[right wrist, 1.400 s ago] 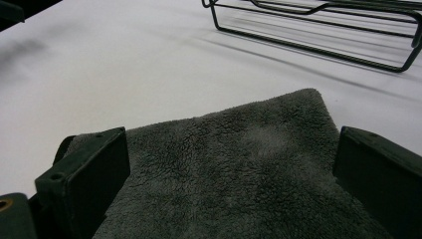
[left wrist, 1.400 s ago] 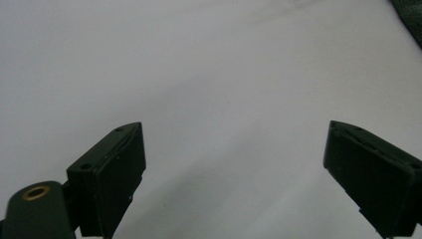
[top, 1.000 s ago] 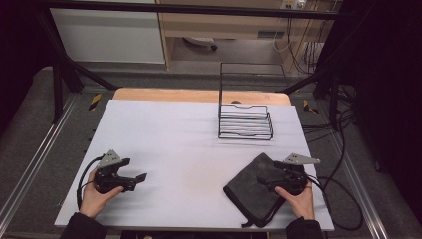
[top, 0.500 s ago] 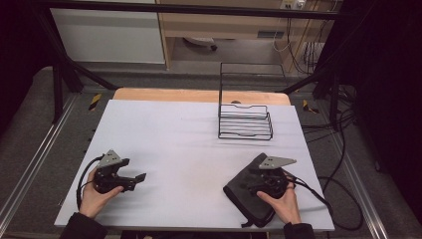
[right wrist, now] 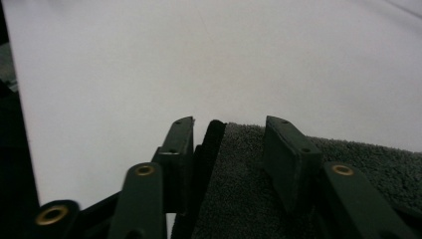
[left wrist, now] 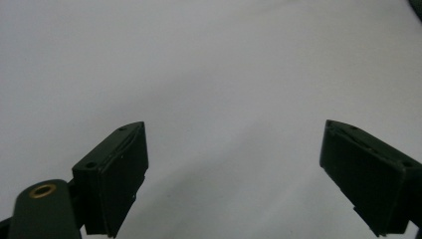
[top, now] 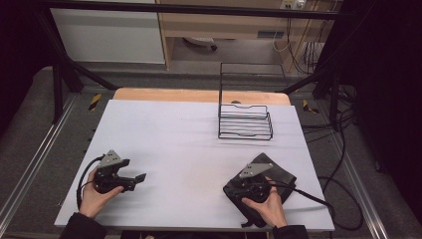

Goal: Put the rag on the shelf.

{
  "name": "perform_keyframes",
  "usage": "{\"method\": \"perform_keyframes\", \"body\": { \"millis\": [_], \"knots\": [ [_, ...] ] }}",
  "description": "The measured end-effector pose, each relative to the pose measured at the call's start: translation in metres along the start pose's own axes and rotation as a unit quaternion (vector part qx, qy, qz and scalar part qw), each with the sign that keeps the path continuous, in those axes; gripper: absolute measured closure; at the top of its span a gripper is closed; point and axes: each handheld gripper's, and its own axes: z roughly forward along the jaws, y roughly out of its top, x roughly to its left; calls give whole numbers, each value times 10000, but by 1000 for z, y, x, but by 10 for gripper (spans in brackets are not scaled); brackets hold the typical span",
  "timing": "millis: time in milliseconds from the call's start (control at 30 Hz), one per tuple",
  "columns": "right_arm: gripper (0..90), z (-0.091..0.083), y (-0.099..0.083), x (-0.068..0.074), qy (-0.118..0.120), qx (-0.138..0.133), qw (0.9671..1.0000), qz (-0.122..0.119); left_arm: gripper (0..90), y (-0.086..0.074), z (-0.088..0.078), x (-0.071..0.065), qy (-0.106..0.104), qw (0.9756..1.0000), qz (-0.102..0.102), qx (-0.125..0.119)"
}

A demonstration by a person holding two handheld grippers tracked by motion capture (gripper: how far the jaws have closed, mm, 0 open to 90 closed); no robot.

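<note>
My right gripper [right wrist: 229,132] has slid leftward across the dark towel [top: 278,180] at the table's [top: 189,134] near right—jaws now straddling its folded edge, not yet clamped. My left gripper [left wrist: 234,149] rests wide apart, empty—a grasp seems imminent.

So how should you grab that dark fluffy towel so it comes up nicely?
Grip the folded towel at its thick left edge, coming in low along the table. That raised fold gives something to pinch; the flat top doesn't. The right gripper straddles that edge.
</note>
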Motion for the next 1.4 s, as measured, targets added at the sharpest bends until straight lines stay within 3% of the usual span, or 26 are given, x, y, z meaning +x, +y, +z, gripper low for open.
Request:
{"method": "perform_keyframes", "body": {
  "millis": [167, 233, 367, 567, 733, 967, 1200, 1400],
  "knots": [
    [630, 3, 0, 0, 15, 25, 10000, -15, 128, 0, 1, 0, 6, 10000, 23, 43],
    [665, 6, 2, 3, -80, 132, 9996, -227, 132, 0, 1, -1, 7, 10000, 30, 55],
    [753, 10, 4, 7, -181, 185, 9990, -362, 134, 0, 2, -1, 5, 10000, 19, 59],
    [821, 9, 5, 7, -181, 107, 9993, -308, 138, 0, 2, -1, 12, 9999, 52, 107],
    [833, 7, 7, 7, -201, -38, 9996, -188, 141, 0, 3, -1, 20, 9999, 32, 109],
    [836, 7, 17, 11, -263, -259, 9990, -267, 144, 0, 2, 0, 44, 9999, 13, 102],
    [837, 14, 32, 19, -34, -479, 9985, -279, 145, 0, 2, 0, 53, 9999, -23, 90],
    [838, 27, 46, 30, 110, -478, 9980, -396, 145, 0, 1, 1, 70, 9999, -36, 79]
  ]
}}
